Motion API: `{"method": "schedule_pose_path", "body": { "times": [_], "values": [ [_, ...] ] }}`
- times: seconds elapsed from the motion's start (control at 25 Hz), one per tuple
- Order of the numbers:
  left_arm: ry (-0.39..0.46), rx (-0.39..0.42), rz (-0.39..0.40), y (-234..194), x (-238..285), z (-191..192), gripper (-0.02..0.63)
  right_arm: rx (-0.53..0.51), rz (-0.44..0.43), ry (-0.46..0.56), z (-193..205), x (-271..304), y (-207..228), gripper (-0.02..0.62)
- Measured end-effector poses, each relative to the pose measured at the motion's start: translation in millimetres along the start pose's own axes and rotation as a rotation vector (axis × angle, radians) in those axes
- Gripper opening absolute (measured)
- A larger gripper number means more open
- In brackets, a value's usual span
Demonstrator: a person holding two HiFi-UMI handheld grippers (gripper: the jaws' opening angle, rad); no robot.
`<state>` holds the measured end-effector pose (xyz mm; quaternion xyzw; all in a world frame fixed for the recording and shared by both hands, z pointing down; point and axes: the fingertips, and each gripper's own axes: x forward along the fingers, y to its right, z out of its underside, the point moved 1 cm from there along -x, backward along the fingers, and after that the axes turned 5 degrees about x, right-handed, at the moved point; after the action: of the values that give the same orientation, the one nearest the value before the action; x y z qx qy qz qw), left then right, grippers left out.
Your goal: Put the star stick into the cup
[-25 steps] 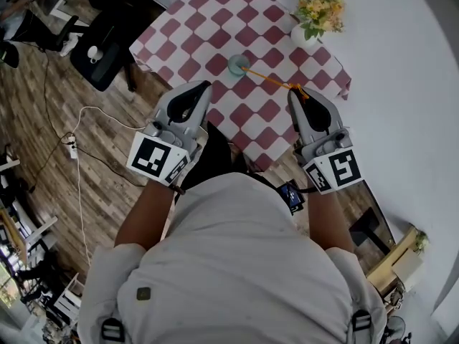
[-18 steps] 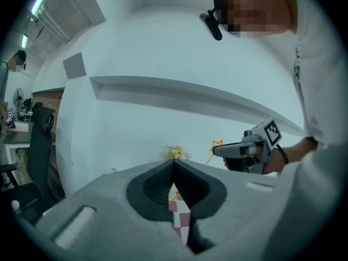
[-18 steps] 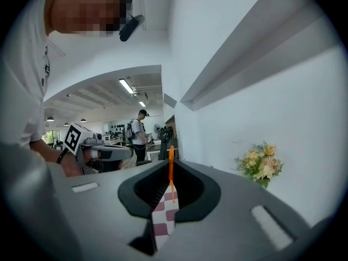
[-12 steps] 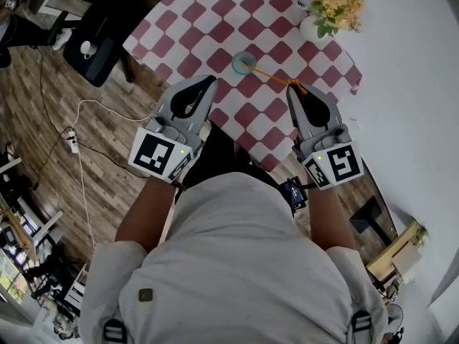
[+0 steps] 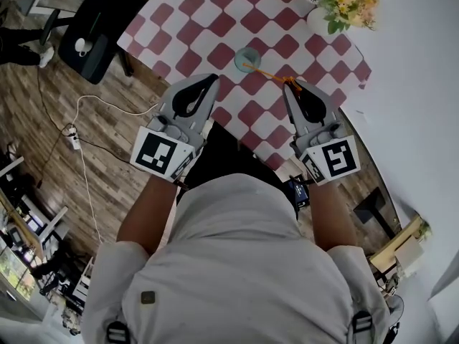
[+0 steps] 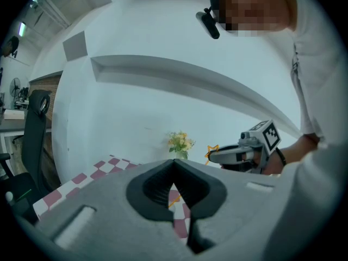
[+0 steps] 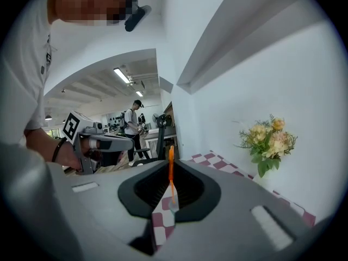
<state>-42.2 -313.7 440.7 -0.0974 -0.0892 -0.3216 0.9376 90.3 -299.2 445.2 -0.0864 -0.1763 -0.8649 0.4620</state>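
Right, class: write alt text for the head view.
Seen from above, the right gripper holds an orange star stick whose far end reaches a cup on a checked table. The left gripper, shut, hovers beside it.

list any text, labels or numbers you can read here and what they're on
No readable words or numbers.
Left gripper: black-and-white square marker, a pattern, not text.
Right gripper: second marker of the same kind.
Small print on the shirt: too small to read.
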Motion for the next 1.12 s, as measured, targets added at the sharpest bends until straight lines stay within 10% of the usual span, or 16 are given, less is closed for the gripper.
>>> {"method": "schedule_pose_path", "body": {
  "times": [1.12],
  "values": [
    [-0.062,-0.053,0.048,-20.5,25.6,43.8,0.000,0.022,0.024,-0.138,77.2,50.6,17.1,0.029]
  ]
}}
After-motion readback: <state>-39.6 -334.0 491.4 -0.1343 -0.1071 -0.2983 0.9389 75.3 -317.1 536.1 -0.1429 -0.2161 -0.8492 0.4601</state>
